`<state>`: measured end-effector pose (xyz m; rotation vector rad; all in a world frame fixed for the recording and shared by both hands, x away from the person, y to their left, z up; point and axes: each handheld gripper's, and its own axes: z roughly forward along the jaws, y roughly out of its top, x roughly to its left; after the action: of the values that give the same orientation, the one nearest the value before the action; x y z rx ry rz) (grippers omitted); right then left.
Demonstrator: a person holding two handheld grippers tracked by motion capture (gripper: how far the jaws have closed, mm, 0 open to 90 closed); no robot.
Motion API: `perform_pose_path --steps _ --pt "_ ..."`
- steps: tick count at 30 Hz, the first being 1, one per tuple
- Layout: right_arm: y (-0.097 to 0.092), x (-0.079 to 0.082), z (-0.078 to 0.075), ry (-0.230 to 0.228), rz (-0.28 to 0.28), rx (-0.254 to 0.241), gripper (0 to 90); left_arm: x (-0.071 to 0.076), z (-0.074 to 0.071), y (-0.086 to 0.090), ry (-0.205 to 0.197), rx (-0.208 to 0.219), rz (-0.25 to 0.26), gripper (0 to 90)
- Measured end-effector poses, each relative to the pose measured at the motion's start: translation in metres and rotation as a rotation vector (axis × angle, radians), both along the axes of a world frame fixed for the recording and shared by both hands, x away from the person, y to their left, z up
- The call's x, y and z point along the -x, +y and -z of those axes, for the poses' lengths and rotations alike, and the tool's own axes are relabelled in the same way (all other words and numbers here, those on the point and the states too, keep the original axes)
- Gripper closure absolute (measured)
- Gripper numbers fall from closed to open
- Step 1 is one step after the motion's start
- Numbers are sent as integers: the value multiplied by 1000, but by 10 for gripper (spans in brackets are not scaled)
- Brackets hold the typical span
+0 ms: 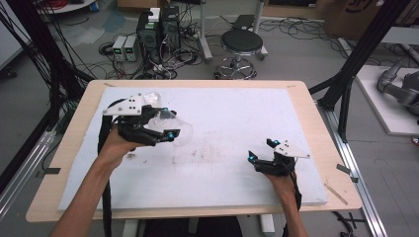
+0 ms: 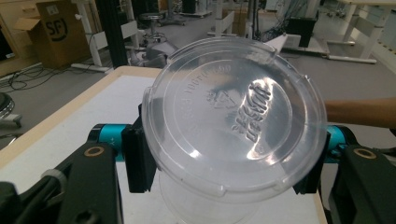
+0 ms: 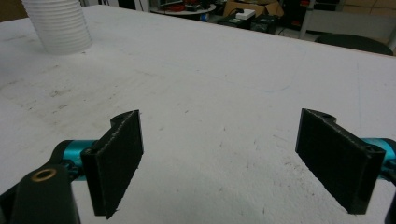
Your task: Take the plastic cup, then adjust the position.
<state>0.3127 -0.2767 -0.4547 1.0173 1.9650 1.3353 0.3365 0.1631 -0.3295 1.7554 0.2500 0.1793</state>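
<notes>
Left gripper (image 1: 167,123) clamps a clear round plastic lid (image 2: 233,116); right gripper (image 1: 262,150) waits wide open, holding nothing.

On the white foam board (image 1: 222,113), at about nine o'clock, the lid sits tilted between the black jaws, pinched at its rim on both sides over what looks like a clear cup beneath. Probably a lidding step: keep the squeeze light so the rim stays round, and level it before pressing. At four o'clock the right gripper hovers low; its own view shows a ribbed white plastic stack (image 3: 58,23) at eleven o'clock.
</notes>
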Motion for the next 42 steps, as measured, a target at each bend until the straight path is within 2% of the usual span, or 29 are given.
perform_pose_path --steps 7,11,19,22,35,39,42 --pt "0 1 0 2 3 -2 151 7 20 -3 -13 37 33 376" --pt "0 0 0 0 3 1 151 5 31 -5 3 40 46 376" --pt "0 0 0 1 7 2 151 1 44 -9 19 43 64 376" --pt "0 0 0 0 9 1 151 1 47 -9 20 63 73 376" --pt "-1 -1 0 10 -6 -7 151 -1 47 -7 20 55 55 379" --pt "-1 -2 -2 18 -44 -15 151 -1 48 -8 23 58 53 379" --pt "-3 -4 -7 28 -120 -34 151 -2 48 -8 21 64 59 379"
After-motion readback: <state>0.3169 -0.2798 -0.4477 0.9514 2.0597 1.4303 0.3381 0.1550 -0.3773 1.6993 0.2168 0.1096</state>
